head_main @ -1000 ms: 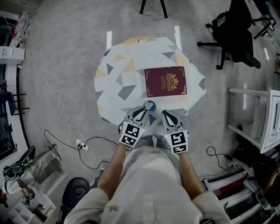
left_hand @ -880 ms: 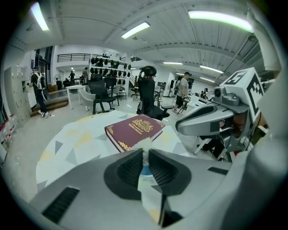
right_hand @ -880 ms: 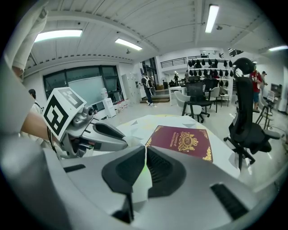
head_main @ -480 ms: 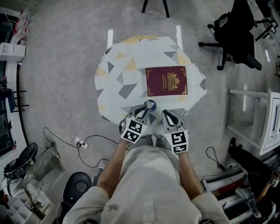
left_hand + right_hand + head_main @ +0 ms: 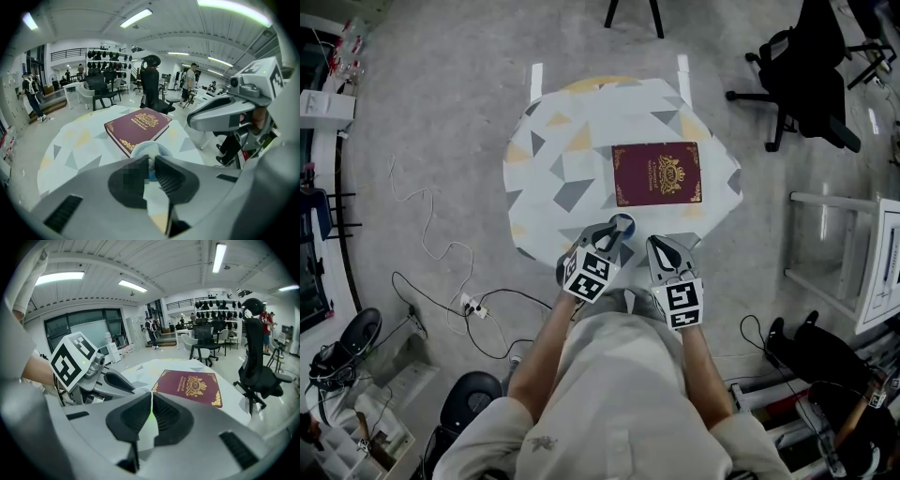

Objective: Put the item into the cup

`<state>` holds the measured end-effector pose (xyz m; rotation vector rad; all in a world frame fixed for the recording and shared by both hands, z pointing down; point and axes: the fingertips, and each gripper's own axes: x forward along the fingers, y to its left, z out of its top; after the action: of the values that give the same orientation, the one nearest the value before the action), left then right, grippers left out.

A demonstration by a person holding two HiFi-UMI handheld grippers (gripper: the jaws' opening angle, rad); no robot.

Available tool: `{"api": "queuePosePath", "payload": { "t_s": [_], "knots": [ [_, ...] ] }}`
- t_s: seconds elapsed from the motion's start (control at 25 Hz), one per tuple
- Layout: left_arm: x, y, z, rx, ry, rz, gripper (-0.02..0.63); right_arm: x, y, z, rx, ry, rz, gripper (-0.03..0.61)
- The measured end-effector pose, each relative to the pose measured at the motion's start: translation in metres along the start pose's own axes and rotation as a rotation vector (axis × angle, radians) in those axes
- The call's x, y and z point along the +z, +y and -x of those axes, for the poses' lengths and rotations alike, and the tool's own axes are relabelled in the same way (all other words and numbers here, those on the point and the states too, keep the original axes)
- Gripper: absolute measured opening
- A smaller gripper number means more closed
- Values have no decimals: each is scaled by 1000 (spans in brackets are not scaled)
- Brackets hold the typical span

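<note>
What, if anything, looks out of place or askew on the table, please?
Nothing stands out. The maroon hardcover book lies flat on the triangle-patterned table, and the small pale blue cup stands upright near its front edge, with nothing spilled.

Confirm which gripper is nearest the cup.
The left gripper: its jaws sit right at the cup and point at it. The right gripper is off to one side, farther from the cup.
</note>
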<state>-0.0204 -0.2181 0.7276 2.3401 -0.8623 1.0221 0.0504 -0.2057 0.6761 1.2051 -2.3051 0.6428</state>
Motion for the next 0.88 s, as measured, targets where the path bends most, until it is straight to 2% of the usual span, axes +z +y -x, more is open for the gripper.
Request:
{"api": "queuePosePath", "payload": {
  "t_s": [0.88],
  "knots": [
    [-3, -3, -7, 4, 58, -48, 64, 1, -3, 3, -10, -11, -6, 18]
  ]
}}
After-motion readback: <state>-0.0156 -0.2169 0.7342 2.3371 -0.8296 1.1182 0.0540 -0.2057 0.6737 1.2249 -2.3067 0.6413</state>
